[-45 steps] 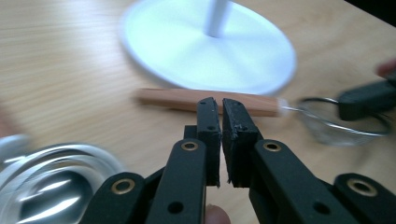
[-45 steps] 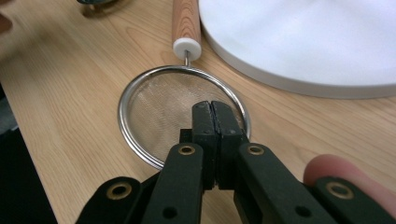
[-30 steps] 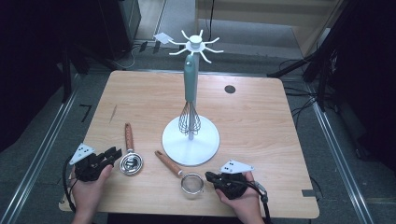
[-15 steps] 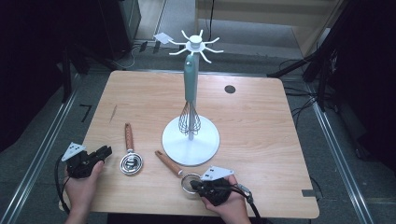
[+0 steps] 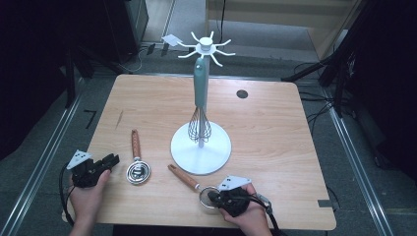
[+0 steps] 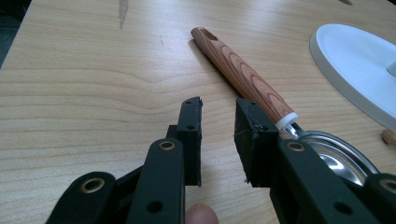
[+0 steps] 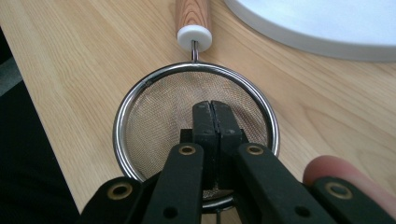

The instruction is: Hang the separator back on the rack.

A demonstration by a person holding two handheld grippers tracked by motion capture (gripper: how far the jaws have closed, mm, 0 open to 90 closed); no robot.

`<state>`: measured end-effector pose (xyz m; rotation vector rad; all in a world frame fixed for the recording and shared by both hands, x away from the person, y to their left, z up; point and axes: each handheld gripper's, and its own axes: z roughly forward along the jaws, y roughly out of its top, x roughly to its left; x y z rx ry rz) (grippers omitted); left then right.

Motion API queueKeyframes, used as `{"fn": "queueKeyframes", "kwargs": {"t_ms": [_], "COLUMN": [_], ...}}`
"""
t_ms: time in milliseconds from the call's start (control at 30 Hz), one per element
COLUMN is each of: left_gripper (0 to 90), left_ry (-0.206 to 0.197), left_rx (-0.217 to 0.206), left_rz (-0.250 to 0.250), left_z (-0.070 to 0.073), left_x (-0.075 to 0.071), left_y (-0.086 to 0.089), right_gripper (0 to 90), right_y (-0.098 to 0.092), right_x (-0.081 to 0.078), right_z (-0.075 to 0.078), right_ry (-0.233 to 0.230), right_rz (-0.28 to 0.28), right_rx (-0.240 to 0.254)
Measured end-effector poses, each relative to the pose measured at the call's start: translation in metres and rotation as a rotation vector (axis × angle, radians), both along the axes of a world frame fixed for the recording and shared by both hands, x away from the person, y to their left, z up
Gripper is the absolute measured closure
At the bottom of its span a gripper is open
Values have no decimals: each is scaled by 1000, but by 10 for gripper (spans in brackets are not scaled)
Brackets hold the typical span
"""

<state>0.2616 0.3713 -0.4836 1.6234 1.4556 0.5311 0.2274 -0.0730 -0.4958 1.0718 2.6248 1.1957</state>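
At the lower left of the high view, the left tool (image 5: 109,161) has drawn back from the spoon (image 5: 137,169), slightly open and empty. At lower centre, the right tool (image 5: 214,196), now over the strainer (image 5: 208,195) on the tabletop (image 5: 275,147), is closed, likely gripping its rim next.

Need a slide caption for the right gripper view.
Shut hand-held gripper poised over the mesh strainer on the wooden table, white stand base beyond.

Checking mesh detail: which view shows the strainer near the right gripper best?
Right gripper view: the strainer is close up, with mesh and rim sharp under the shut right gripper. High view shows it small, partly covered. Left gripper view shows a different utensil.
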Motion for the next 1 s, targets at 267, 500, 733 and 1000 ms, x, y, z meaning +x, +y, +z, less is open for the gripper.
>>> {"fn": "queueKeyframes", "kwargs": {"t_ms": [267, 500, 733, 1000], "left_gripper": [722, 709, 697, 692], "left_ry": [0, -2, -3, -1], "left_rx": [0, 1, 2, 2], "left_rz": [1, 5, 9, 13], "left_z": [0, 0, -1, -1], "left_x": [0, 0, 0, 0], "left_y": [0, 0, -1, -1], "right_gripper": [900, 900, 807, 748], "right_y": [-20, -31, -47, -48], "right_x": [-3, -1, 2, 8], "right_z": [0, 2, 8, 35], "right_ry": [-13, -44, -33, -11], "right_rz": [3, 19, 27, 55], "right_rx": [-16, -65, -97, -58]}}
